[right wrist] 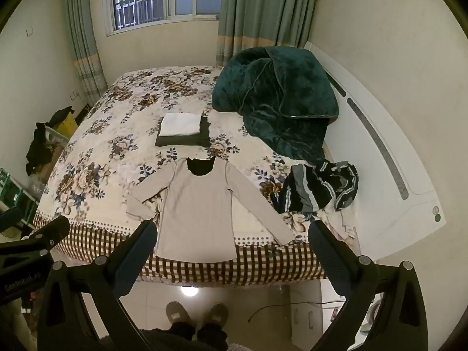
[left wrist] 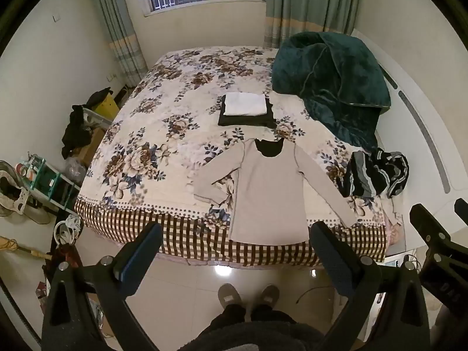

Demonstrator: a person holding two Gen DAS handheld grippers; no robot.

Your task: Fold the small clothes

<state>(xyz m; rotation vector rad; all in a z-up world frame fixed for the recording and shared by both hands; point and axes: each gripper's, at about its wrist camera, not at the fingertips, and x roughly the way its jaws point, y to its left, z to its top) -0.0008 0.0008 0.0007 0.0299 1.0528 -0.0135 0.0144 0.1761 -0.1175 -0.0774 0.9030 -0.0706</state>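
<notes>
Beige knit, long-sleeved and spread flat, the shirt (left wrist: 264, 193) lies face up at the near edge of the bed (left wrist: 163, 134), its hem hanging a little over the checked border and both sleeves angled outward and down. Behind it, toward the middle of the bed, sits a finished stack (left wrist: 245, 111): a white folded piece on top of a dark one. To the right of the shirt a striped dark garment (left wrist: 374, 175) lies crumpled and apparently unfolded, near a heaped green blanket (left wrist: 330, 87).

Both tools are held above the floor in front of the bed, clear of any cloth. The left gripper (left wrist: 234, 251) has its jaws spread wide with nothing between them, and the right gripper (right wrist: 231, 248) is likewise fully spread and empty. The person's slippered feet (left wrist: 248, 294) stand just short of the bed.

Judging by this layout, the shirt is laid out and smoothed, and its folding has not begun. The next move probably calls for lowering each tool to a sleeve or side edge, pinching only the thin fabric and not the bedcover beneath, then carrying the sleeves inward across the body.
</notes>
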